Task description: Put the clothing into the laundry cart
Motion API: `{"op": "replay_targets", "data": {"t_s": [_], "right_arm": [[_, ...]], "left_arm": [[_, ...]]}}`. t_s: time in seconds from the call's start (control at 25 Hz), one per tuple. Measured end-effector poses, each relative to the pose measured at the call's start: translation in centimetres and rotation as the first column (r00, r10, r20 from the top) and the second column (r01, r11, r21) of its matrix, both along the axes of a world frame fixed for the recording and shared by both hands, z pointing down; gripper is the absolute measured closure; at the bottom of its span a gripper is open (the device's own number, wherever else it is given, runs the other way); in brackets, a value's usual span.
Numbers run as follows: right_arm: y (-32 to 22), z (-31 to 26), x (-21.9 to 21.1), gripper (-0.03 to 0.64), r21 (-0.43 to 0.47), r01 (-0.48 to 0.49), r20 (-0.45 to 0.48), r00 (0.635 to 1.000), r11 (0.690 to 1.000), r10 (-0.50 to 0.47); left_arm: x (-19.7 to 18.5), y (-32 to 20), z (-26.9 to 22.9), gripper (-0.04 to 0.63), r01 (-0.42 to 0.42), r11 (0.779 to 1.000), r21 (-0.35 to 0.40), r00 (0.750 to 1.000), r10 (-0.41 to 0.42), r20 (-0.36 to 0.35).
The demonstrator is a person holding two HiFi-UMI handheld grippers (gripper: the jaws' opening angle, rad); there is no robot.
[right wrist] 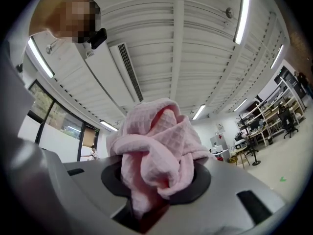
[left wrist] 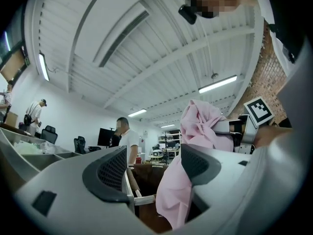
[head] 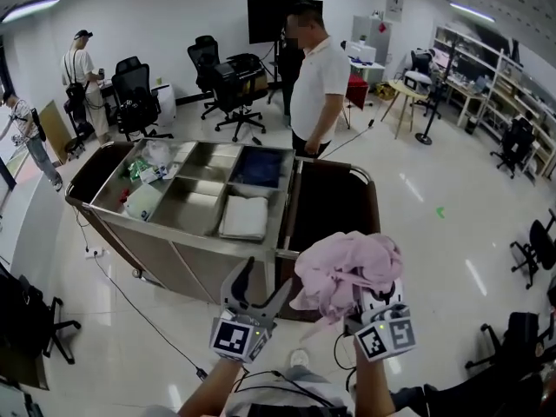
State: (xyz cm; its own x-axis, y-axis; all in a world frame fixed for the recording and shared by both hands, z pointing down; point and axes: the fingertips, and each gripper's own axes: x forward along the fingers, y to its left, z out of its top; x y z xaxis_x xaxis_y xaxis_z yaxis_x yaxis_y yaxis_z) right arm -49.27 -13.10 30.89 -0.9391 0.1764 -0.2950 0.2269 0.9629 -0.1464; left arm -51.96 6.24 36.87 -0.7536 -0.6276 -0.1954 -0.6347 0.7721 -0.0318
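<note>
In the head view, the laundry cart (head: 287, 200) stands on the floor ahead, with steel compartments (head: 195, 205) on its left part and a dark brown bag (head: 330, 202) on its right part. A folded white cloth (head: 245, 218) lies in the cart's near middle compartment. A person in a white shirt (head: 317, 81) stands at the cart's far side. The right gripper (head: 358, 309) is clenched on a bunched pink garment (head: 347, 266), which is held up over the near rim of the cart's brown bag, not yet inside it. The left gripper (head: 261, 287) is at the cart's near edge, just left of the garment, with its jaws spread and nothing between them.

In the left gripper view, the left gripper (left wrist: 154, 169) has its jaws wide apart and pressing on nothing. Beyond them the pink garment (left wrist: 195, 126) hangs down over the cart's brown bag (left wrist: 144, 177), close to the jaw on the right. Whether it touches that jaw I cannot tell. The right gripper (left wrist: 240, 131) carries it from the right.

In the right gripper view, the right gripper (right wrist: 156, 192) is closed tight on the pink garment (right wrist: 154, 141). The waffle-textured cloth bulges up in a knot above the pads. The cart is out of sight here.
</note>
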Motion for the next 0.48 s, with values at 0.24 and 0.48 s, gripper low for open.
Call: {"op": "replay_targets", "data": {"t_s": [0.24,0.48], "right_arm": [[-3.0,-1.8,-7.7,0.456,-0.005,0.041,0.033,0.999,0.999,-0.041],[-2.4,4.5,-15.1,0.425,0.034,0.217,-0.215,0.955,0.975,-0.205]], "left_arm": [[-5.4,-2.5,-0.8,0.265,0.042,0.999,-0.007,0.999,-0.042,0.027],[-9.6,-5.1,-0.6,0.265,0.079,0.996,-0.033,0.997,-0.078,0.016]]}}
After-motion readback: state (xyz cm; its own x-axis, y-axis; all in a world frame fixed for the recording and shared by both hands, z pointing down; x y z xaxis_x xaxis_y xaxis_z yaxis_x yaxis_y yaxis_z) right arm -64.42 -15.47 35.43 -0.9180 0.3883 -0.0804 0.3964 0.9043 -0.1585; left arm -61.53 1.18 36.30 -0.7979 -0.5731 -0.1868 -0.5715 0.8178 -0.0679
